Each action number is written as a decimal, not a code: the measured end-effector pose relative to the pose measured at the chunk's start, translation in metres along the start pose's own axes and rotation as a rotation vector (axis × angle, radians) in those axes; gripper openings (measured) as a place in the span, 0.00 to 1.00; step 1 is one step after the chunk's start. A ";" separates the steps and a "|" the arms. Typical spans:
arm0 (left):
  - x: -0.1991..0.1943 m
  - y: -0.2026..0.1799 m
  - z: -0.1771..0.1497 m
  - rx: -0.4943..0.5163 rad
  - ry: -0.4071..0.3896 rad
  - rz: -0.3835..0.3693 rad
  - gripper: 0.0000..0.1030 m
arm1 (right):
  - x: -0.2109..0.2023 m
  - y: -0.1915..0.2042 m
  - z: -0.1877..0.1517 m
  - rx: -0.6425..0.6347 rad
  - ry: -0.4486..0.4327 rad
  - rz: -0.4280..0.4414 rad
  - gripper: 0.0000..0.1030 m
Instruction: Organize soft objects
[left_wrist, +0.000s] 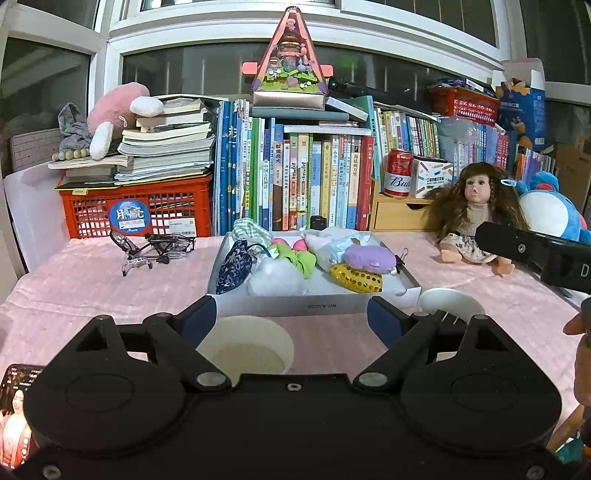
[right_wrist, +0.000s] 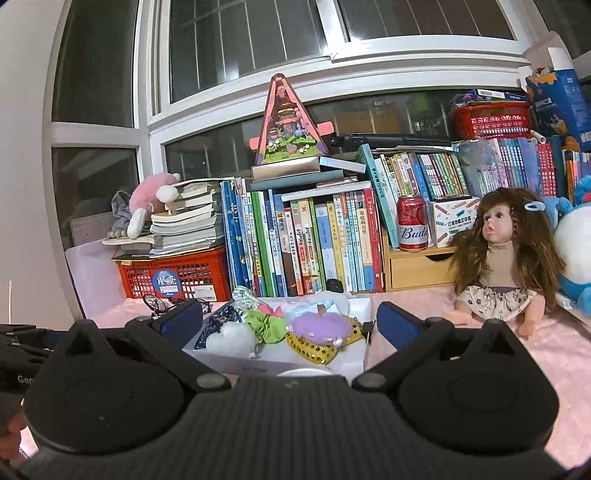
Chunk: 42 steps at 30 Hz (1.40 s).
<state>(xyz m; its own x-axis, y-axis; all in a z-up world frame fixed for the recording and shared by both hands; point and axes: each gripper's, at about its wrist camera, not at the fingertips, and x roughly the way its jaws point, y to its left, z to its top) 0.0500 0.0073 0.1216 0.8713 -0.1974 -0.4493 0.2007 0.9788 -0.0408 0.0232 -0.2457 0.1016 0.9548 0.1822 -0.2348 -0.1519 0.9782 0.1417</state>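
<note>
A wide white-framed window (right_wrist: 258, 55) with dark panes fills the far wall; outside it is night, and the room is lit from indoors. A plain pale wall (right_wrist: 26, 184) stands at the left. The bench, covered in a pink crinkled cloth (left_wrist: 81, 280), runs up to the sill. Along its far edge stand a row of upright books (left_wrist: 295, 177), a red plastic crate (left_wrist: 136, 206) at the left and a small wooden drawer unit (left_wrist: 399, 214) at the right.

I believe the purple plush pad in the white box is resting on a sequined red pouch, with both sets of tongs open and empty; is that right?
Not quite: the sequined pouch under the purple plush pad is gold, not red, as the left wrist view shows. It does lie in the white box, and both the left tongs and right tongs are open and empty.
</note>
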 end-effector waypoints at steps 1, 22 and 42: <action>-0.002 0.000 -0.002 -0.001 -0.003 0.000 0.86 | -0.002 0.000 -0.002 -0.001 -0.002 -0.003 1.00; -0.020 0.003 -0.052 -0.048 0.025 0.045 0.88 | -0.032 0.015 -0.052 -0.086 -0.007 -0.064 1.00; -0.006 0.006 -0.104 -0.116 0.134 0.107 0.88 | -0.028 0.026 -0.107 -0.141 0.130 -0.099 1.00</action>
<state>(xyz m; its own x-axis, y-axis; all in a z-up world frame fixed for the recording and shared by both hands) -0.0012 0.0201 0.0312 0.8162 -0.0906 -0.5707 0.0508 0.9951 -0.0854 -0.0345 -0.2144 0.0092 0.9272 0.0870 -0.3644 -0.1021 0.9945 -0.0223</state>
